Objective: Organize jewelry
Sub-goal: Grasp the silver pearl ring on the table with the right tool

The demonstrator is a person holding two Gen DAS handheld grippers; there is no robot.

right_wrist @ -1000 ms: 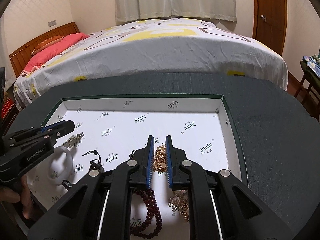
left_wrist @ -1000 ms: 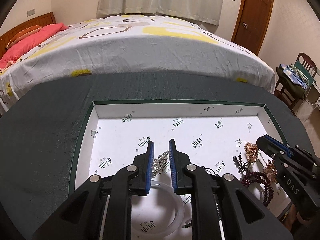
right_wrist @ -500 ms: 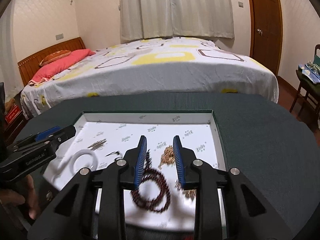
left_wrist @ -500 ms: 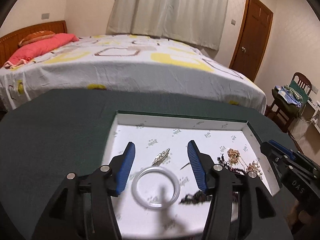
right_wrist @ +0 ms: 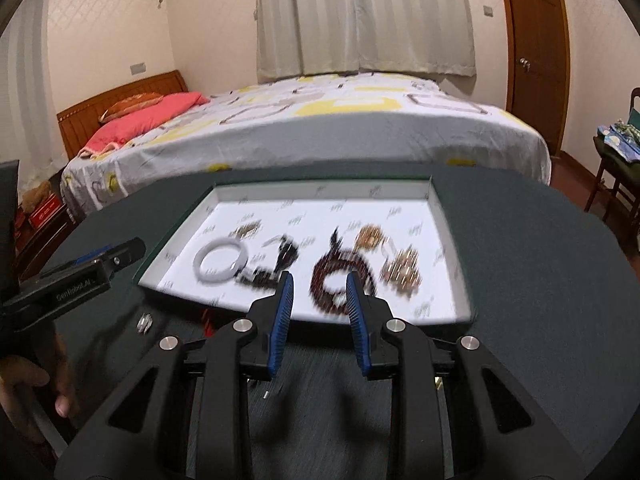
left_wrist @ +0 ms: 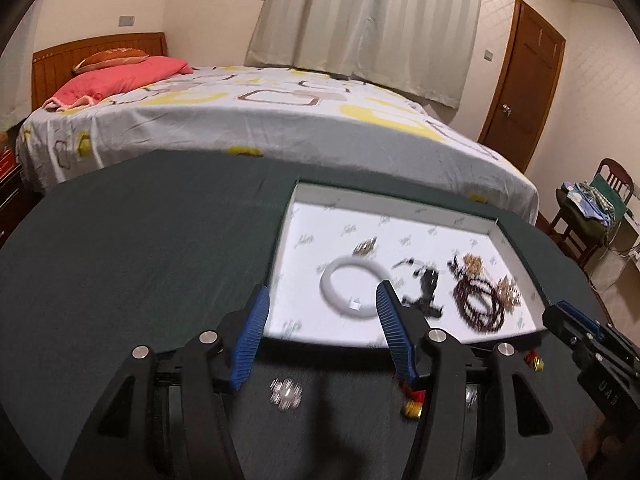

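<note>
A shallow white-lined tray (left_wrist: 516,256) (right_wrist: 452,240) with a green rim lies on the dark round table. In it rest a white bangle (left_wrist: 332,280) (right_wrist: 199,266), a black ornament (left_wrist: 428,284) (right_wrist: 286,256), a dark red bead bracelet (left_wrist: 480,304) (right_wrist: 324,268) and gold pieces (left_wrist: 474,264) (right_wrist: 402,270). My left gripper (left_wrist: 323,296) (right_wrist: 132,248) is open and empty, hovering at the tray's near left edge. My right gripper (right_wrist: 320,284) (left_wrist: 580,328) is open a little, empty, just short of the near rim by the bead bracelet.
A silver brooch (left_wrist: 285,392) (right_wrist: 145,323) and a red-and-gold piece (left_wrist: 412,400) lie on the table in front of the tray. A person's hand (right_wrist: 32,384) holds the left gripper. A bed (left_wrist: 280,120) stands beyond the table, and a chair (left_wrist: 600,200) at the right.
Both grippers have opened and drawn back and up from over the tray to its near edge. The bangle and the bead bracelet now lie free in the tray.
</note>
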